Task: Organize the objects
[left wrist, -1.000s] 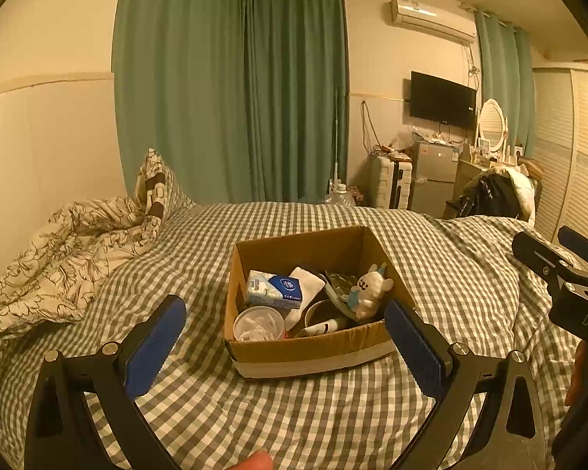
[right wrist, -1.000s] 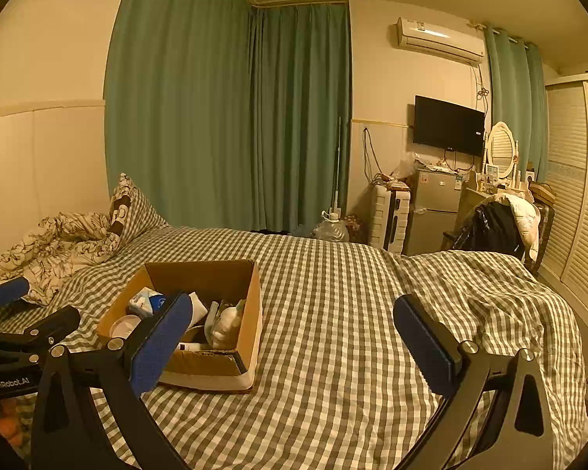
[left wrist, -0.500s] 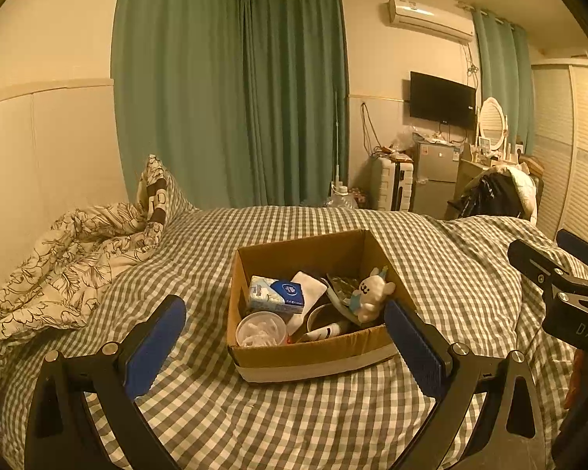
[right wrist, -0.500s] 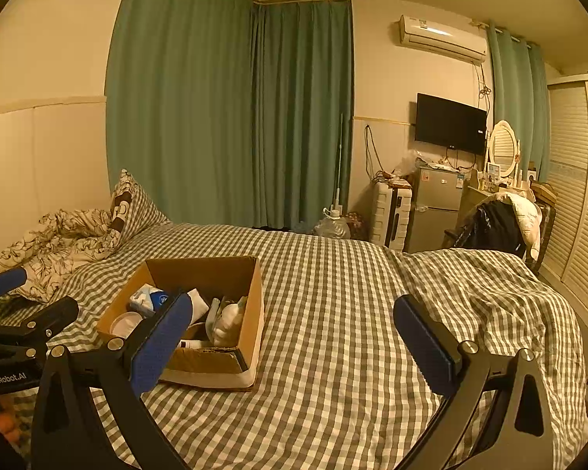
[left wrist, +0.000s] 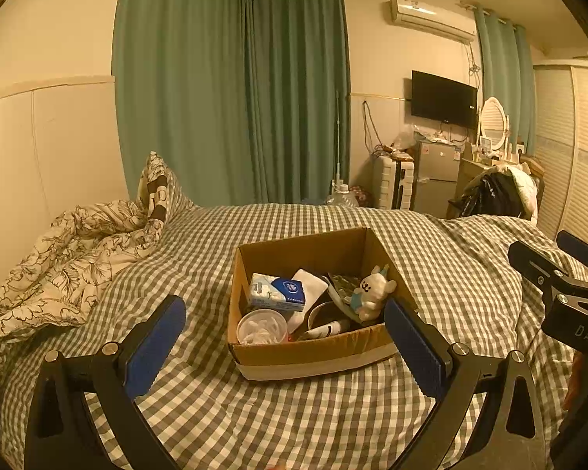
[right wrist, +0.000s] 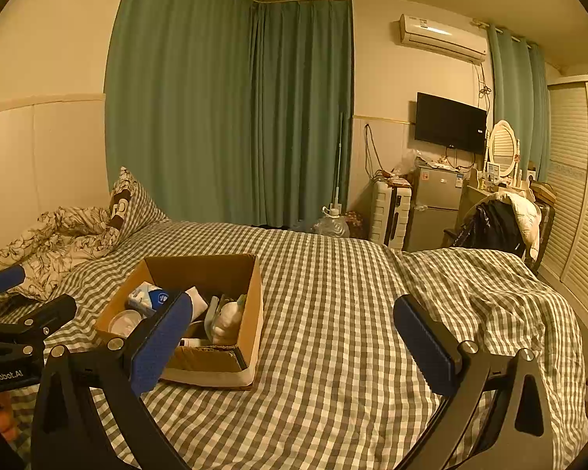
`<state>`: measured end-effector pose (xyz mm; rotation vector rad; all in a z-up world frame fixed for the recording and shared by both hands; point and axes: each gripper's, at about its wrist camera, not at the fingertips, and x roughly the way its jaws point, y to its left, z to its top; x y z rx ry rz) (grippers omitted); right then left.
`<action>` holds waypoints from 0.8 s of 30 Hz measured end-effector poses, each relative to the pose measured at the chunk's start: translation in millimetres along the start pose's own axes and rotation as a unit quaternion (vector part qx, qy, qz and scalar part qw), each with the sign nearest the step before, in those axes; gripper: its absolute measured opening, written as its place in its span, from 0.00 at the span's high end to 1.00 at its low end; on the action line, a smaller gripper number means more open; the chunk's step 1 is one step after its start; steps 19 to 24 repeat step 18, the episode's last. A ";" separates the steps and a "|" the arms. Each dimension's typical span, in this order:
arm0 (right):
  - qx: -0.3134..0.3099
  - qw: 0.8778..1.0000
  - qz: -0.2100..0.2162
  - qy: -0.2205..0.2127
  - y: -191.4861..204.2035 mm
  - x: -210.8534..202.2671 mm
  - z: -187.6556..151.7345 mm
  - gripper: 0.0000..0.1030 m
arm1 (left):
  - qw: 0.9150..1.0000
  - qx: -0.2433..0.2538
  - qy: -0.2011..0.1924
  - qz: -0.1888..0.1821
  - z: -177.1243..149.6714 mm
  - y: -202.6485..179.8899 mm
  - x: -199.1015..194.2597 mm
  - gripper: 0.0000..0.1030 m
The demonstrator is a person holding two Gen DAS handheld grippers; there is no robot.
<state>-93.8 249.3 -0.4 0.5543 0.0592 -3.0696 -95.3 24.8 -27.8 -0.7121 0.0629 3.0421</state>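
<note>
Cardboard box (left wrist: 313,348) sits on the gingham-covered bed (left wrist: 431,250), holding a tissue pack (left wrist: 277,291), a plush toy (left wrist: 370,291) and a plastic cup (left wrist: 261,327). Left gripper (left wrist: 284,338) hovers before it, fingers spread wide and empty; right gripper (right wrist: 290,337), just beside the box, is likewise spread and empty.

"DAS" on the right gripper (left wrist: 576,293) — "GenRobot.AI" on the left gripper (right wrist: 8,356)
</note>
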 end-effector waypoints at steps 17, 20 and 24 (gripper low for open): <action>-0.004 1.000 0.003 0.006 3.2 2.8 -1.1 0.00 | 1.000 -0.009 0.000 0.004 -4.2 -0.1 -2.1 0.00; -0.004 1.000 0.003 0.006 3.2 2.6 -1.2 0.00 | 1.000 -0.010 0.001 0.003 -4.1 0.1 -1.8 0.00; -0.004 1.000 0.003 0.006 3.2 2.6 -1.2 0.00 | 1.000 -0.010 0.001 0.003 -4.1 0.1 -1.8 0.00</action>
